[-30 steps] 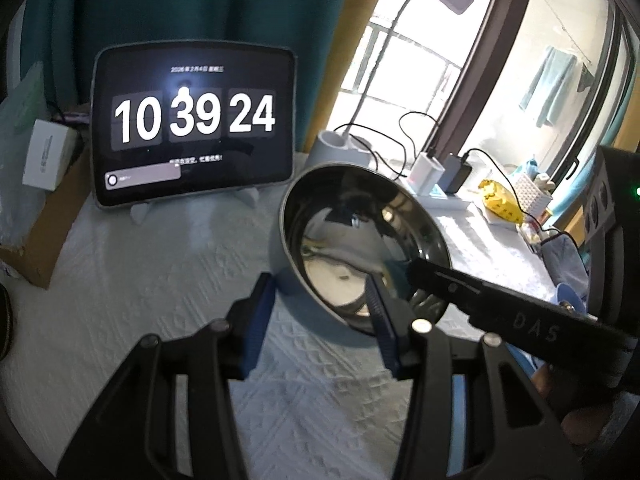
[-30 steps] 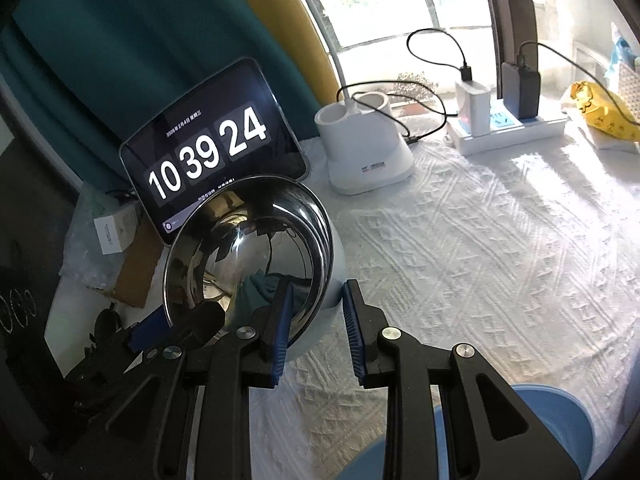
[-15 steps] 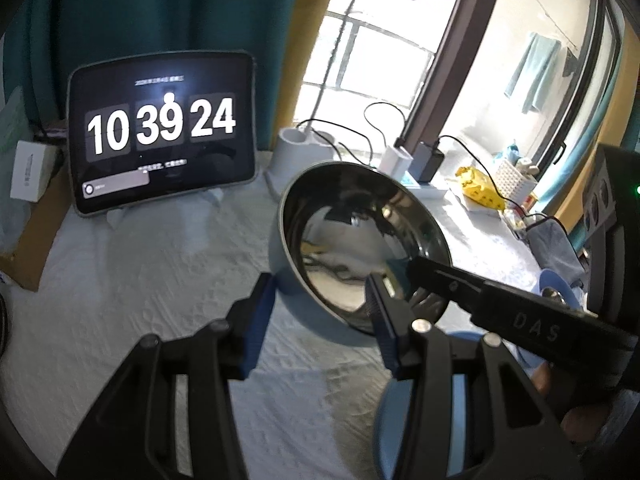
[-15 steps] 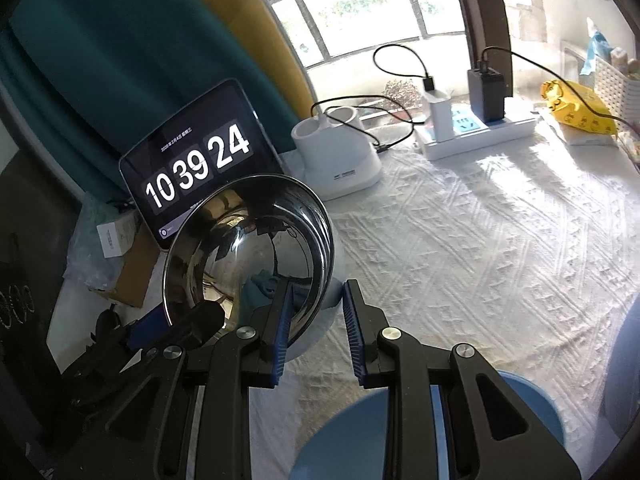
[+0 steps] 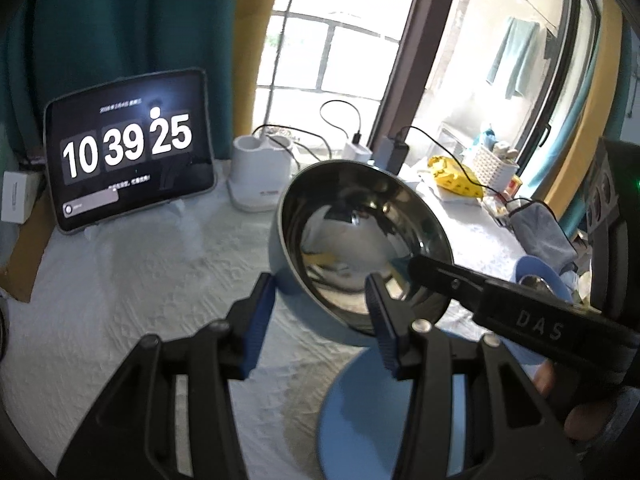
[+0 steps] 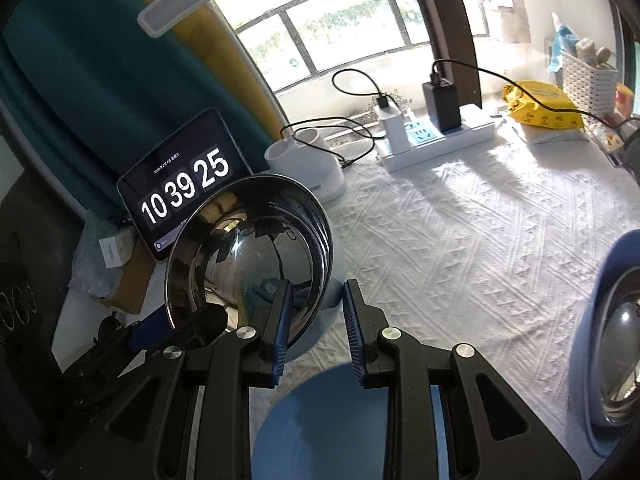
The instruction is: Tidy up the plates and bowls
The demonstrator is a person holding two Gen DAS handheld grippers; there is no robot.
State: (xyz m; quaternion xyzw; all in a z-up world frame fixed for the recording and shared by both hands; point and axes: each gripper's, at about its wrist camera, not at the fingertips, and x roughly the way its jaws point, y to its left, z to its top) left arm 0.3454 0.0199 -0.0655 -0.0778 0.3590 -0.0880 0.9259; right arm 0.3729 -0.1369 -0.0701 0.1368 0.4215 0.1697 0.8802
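bowl (image 5: 360,248): glossy mirror steel inside | tablecloth (image 5: 140,300): white textured cloth | plate (image 6: 328,420): matt blue

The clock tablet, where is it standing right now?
The clock tablet leans at the back of the white-clothed table, against the teal curtain. It is on the left in both views, just left of the white lamp base.

Between both claws, off the worktop (image 6: 460,248): round steel-lined bowl (image 5: 360,248). Below it, flat blue round plate (image 6: 332,412). Behind, upright clock tablet (image 5: 128,148). Far right of right claw (image 6: 316,332), second steel-lined bowl (image 6: 616,320).
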